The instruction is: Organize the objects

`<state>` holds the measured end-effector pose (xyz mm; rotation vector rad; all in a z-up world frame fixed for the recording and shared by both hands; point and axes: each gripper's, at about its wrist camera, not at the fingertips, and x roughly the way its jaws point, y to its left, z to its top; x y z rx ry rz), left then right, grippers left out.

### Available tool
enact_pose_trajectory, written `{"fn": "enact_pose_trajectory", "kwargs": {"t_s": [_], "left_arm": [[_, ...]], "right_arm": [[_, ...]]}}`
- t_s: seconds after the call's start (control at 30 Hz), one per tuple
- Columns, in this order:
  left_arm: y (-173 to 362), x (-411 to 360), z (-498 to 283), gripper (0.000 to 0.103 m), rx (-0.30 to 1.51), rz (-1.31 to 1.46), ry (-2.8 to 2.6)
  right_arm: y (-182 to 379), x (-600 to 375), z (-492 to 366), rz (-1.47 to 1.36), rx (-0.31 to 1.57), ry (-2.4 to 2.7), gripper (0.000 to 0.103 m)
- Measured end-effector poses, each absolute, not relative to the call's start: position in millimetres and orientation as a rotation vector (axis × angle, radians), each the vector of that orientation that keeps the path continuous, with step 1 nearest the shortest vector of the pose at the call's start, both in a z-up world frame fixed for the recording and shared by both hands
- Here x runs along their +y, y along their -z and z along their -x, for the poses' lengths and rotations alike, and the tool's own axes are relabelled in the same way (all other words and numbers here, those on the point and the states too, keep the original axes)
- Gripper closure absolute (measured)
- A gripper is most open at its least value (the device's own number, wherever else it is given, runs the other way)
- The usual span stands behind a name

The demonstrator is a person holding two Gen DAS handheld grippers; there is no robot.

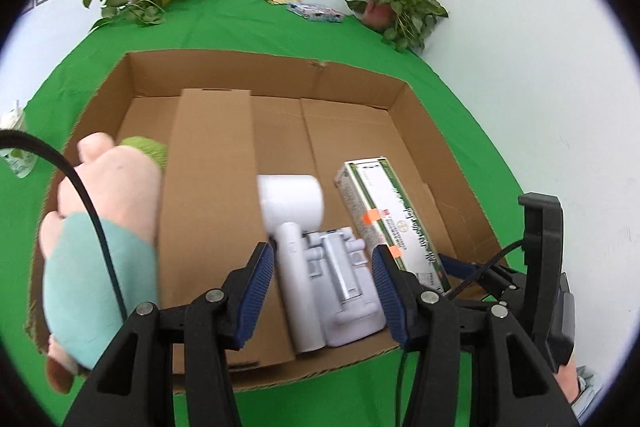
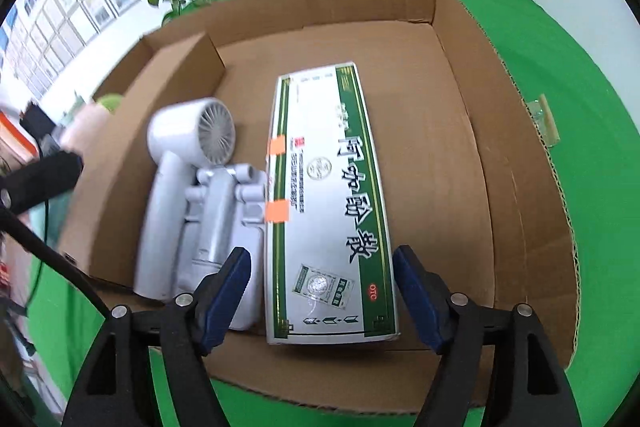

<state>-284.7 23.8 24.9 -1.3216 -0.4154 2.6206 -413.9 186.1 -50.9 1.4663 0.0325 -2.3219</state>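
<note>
- Both hand-held grippers gape empty: left hand-held gripper [image 1: 323, 289] above the white fan [image 1: 298, 227], right hand-held gripper [image 2: 323, 293] astride the medicine box [image 2: 328, 203].
- Everything sits near-side in the cardboard box [image 2: 500, 131] (plush toy [image 1: 100, 227] far left).
- Withdraw straight upward, not nudging anything.

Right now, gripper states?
Left gripper: open, holding nothing, above the white fan.
Right gripper: open, straddling the medicine box, not gripping.

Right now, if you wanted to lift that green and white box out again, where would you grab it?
Across its long side edges near the close end, coming from above. The green and white box lies flat in the cardboard tray, and the open right tool already straddles that width.
</note>
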Motion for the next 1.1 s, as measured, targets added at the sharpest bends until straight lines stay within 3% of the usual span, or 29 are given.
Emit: {"fn": "enact_pose_trajectory", "kwargs": {"t_s": [0.13, 0.6, 0.67, 0.73, 0.87, 1.1], "left_arm": [[-26.0, 8.3, 272.9, 0.053, -0.434, 1.327, -2.639], [-18.0, 0.8, 251.0, 0.053, -0.365, 1.291, -2.734], [-16.0, 1.1, 248.0, 0.053, -0.336, 1.261, -2.780], [-13.4, 1.4, 243.3, 0.053, -0.305, 1.228, -2.837], [-3.3, 4.3, 227.3, 0.037, -0.213, 1.107, -2.997], [19.9, 35.4, 214.9, 0.031, 0.133, 0.945, -3.195]], "right_arm": [[53.3, 179.8, 411.0, -1.482, 0.076, 2.323, 0.038], [51.7, 162.9, 404.9, -1.487, 0.179, 2.322, 0.038], [48.8, 163.8, 402.4, -1.461, 0.192, 2.350, 0.034], [42.9, 166.9, 396.3, -1.406, 0.192, 2.386, 0.023], [25.9, 174.4, 370.8, -1.202, 0.175, 2.456, 0.000], [30.5, 186.0, 330.1, -0.897, 0.090, 2.624, 0.001]]}}
